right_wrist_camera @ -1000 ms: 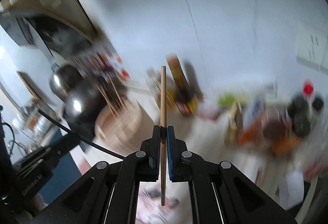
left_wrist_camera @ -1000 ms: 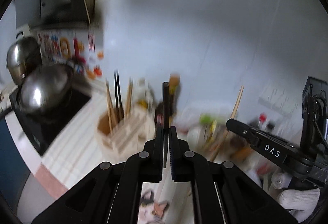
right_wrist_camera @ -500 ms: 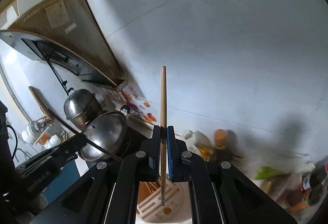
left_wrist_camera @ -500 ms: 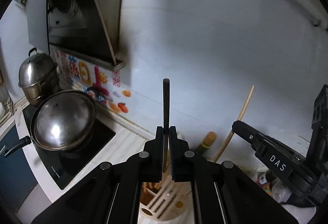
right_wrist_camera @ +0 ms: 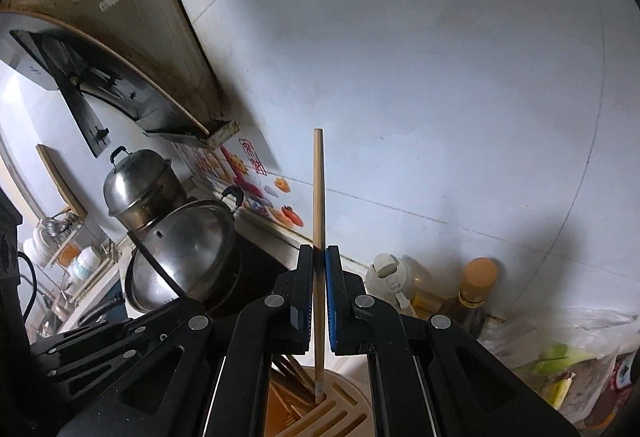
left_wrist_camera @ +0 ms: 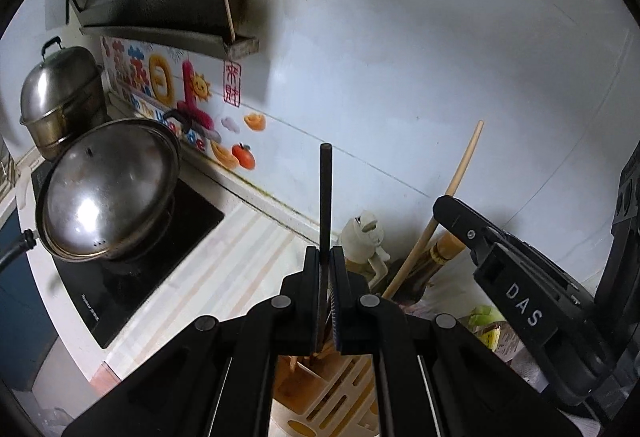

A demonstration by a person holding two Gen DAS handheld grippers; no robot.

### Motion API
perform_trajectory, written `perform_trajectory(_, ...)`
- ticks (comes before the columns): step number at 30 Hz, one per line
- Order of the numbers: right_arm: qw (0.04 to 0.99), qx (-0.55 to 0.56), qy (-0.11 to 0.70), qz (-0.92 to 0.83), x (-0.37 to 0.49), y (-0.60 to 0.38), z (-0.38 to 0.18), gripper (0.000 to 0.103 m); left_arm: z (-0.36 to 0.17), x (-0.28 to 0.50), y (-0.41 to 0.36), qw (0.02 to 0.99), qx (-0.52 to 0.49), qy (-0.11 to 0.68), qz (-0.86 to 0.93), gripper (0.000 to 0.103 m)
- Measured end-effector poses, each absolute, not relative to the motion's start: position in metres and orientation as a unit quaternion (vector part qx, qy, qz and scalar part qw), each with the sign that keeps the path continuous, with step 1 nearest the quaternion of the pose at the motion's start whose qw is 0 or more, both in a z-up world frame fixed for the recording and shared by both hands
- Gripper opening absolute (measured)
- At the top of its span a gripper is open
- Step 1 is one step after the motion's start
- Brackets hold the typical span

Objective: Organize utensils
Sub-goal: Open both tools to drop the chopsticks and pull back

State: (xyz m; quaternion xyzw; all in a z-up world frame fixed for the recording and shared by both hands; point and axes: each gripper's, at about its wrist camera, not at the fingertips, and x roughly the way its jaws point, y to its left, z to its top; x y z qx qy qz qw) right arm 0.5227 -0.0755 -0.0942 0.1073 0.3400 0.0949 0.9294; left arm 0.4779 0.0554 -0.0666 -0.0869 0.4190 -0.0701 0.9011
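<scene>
Left gripper point(left_wrist_camera: 326, 269): jaws closed on a black chopstick point(left_wrist_camera: 325, 193), held upright, long axis running along the fingers, top end toward the far wall, lower end hidden behind the jaws.
Right gripper point(right_wrist_camera: 319, 269): jaws closed on a wooden chopstick point(right_wrist_camera: 318, 197), likewise upright, its lower tip just above, perhaps touching, the rim of the slotted utensil holder point(right_wrist_camera: 340, 409).
Utensil holder: cream plastic, directly beneath both grippers at the near edge of each view; further wooden chopsticks point(right_wrist_camera: 292, 369) stood slanted in its left compartment.
Step in hand, as judged: delivery of both chopsticks to the holder, neither yet released. Next move would call for lowering each stick tip-first into an open compartment, then parting the jaws; which compartment suits each could not be told.
Surroundings: oil bottles point(right_wrist_camera: 472, 297) against the far wall on the right; lidded steel wok point(left_wrist_camera: 108, 193) on the black cooktop point(left_wrist_camera: 132, 285) at left, a steel steamer pot point(left_wrist_camera: 60, 93) behind it.
</scene>
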Motion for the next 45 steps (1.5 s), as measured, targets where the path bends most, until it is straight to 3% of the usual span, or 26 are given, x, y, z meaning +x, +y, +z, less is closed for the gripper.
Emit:
perform_trajectory(7, 0.909, 0.095, 0.386, 0.128, 0.524, -0.071, -0.105, 0.007, -0.069, 0.478, 0.059, 0.883, -0.113, 0.448, -0.084, 0.008)
perform_trajectory(9, 0.903, 0.1, 0.397, 0.132, 0.52, -0.075, -0.104, 0.016, -0.062, 0.472, 0.064, 0.883, -0.122, 0.447, -0.074, 0.01)
perform_trajectory(11, 0.901, 0.114, 0.399, 0.129, 0.511, -0.086, -0.099, 0.045, -0.052, 0.463, 0.067, 0.891, -0.116, 0.434, -0.065, 0.028)
perform_trajectory(12, 0.9, 0.12, 0.399, 0.126, 0.507, -0.091, -0.097, 0.048, -0.047, 0.457, 0.07, 0.895, -0.116, 0.426, -0.059, 0.058)
perform_trajectory(13, 0.899, 0.128, 0.401, 0.119, 0.5, -0.099, -0.095, 0.05, -0.044, 0.452, 0.074, 0.9, -0.117, 0.416, -0.052, 0.082)
perform_trajectory(14, 0.899, 0.134, 0.402, 0.114, 0.495, -0.106, -0.093, 0.05, -0.039, 0.444, 0.078, 0.906, -0.118, 0.403, -0.045, 0.086)
perform_trajectory(17, 0.898, 0.151, 0.404, 0.09, 0.467, -0.131, -0.091, 0.059, -0.034, 0.422, 0.084, 0.914, -0.115, 0.387, -0.033, 0.09)
perform_trajectory(18, 0.898, 0.153, 0.405, 0.081, 0.458, -0.137, -0.091, 0.062, -0.036, 0.413, 0.084, 0.917, -0.109, 0.384, -0.026, 0.101)
perform_trajectory(19, 0.899, 0.153, 0.405, 0.071, 0.449, -0.144, -0.091, 0.067, -0.038, 0.404, 0.083, 0.92, -0.1, 0.379, -0.017, 0.103)
perform_trajectory(22, 0.896, 0.166, 0.411, 0.034, 0.408, -0.168, -0.103, 0.073, -0.051, 0.385, 0.077, 0.921, -0.08, 0.382, -0.003, 0.103)
perform_trajectory(26, 0.887, 0.183, 0.423, -0.002, 0.354, -0.197, -0.132, 0.087, -0.082, 0.359, 0.059, 0.912, -0.067, 0.404, -0.011, 0.103)
perform_trajectory(28, 0.881, 0.186, 0.434, -0.023, 0.331, -0.212, -0.148, 0.089, -0.105, 0.35, 0.047, 0.901, -0.064, 0.428, -0.022, 0.103)
perform_trajectory(34, 0.838, 0.214, 0.49, -0.107, 0.255, -0.275, -0.217, 0.086, -0.191, 0.325, -0.011, 0.859, -0.002, 0.51, -0.048, 0.103)
perform_trajectory(37, 0.803, 0.231, 0.529, -0.151, 0.223, -0.312, -0.26, 0.053, -0.235, 0.314, -0.044, 0.835, 0.03, 0.545, -0.061, 0.103)
perform_trajectory(38, 0.791, 0.237, 0.54, -0.162, 0.215, -0.323, -0.276, 0.047, -0.247, 0.31, -0.055, 0.829, 0.039, 0.555, -0.066, 0.103)
perform_trajectory(41, 0.758, 0.241, 0.579, -0.178, 0.198, -0.344, -0.324, 0.033, -0.281, 0.303, -0.088, 0.808, 0.067, 0.579, -0.081, 0.103)
perform_trajectory(45, 0.734, 0.239, 0.612, -0.172, 0.191, -0.348, -0.366, 0.032, -0.32, 0.296, -0.126, 0.783, 0.11, 0.605, -0.094, 0.103)
